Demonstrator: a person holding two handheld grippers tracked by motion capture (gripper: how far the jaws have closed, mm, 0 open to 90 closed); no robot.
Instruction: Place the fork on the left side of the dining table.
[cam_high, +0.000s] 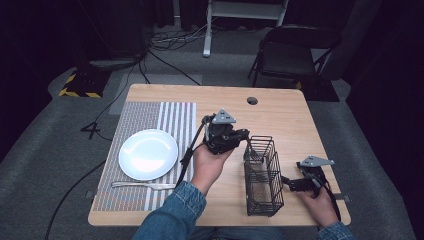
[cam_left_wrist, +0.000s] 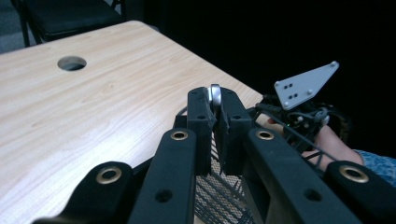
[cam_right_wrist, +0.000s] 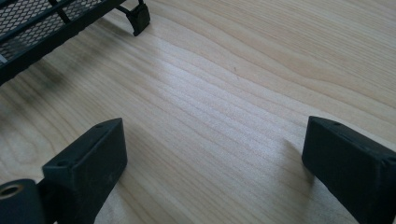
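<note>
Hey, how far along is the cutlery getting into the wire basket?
Done: nothing visibly in the wire basket. In hand: the left claw is shut on a silver utensil above it; the right claw waits open. Left: one utensil beside the plate.

High view overhead, facing forward; gripper views close above table (cam_high: 280, 115), sharing basket (cam_high: 263, 175).
</note>
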